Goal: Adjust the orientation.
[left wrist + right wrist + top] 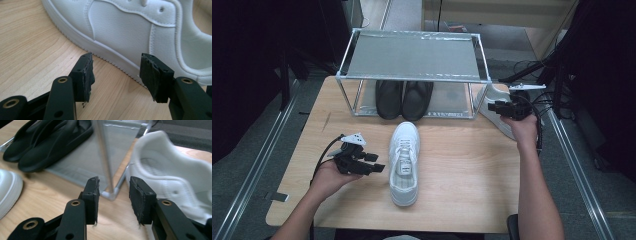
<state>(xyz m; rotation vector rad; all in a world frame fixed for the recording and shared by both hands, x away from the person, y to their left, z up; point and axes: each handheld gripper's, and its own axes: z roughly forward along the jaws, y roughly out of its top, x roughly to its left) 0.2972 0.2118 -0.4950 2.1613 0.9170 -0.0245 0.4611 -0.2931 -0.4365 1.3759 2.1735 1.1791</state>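
Observation:
A white sneaker lies in the middle of the wooden table, toe toward the rack. My left gripper stands open just left of it; in the left gripper view the jaws are apart with the sneaker's side a little beyond them. A second white sneaker sits at the rack's right front corner. My right gripper hovers open beside it. In the right gripper view that gripper has nothing between its jaws, and the sneaker's heel lies to the right.
A metal-framed rack with a grey mesh top stands at the table's back. A pair of black shoes rests under it, seen also in the right gripper view. The rack's corner post rises just past the right jaws.

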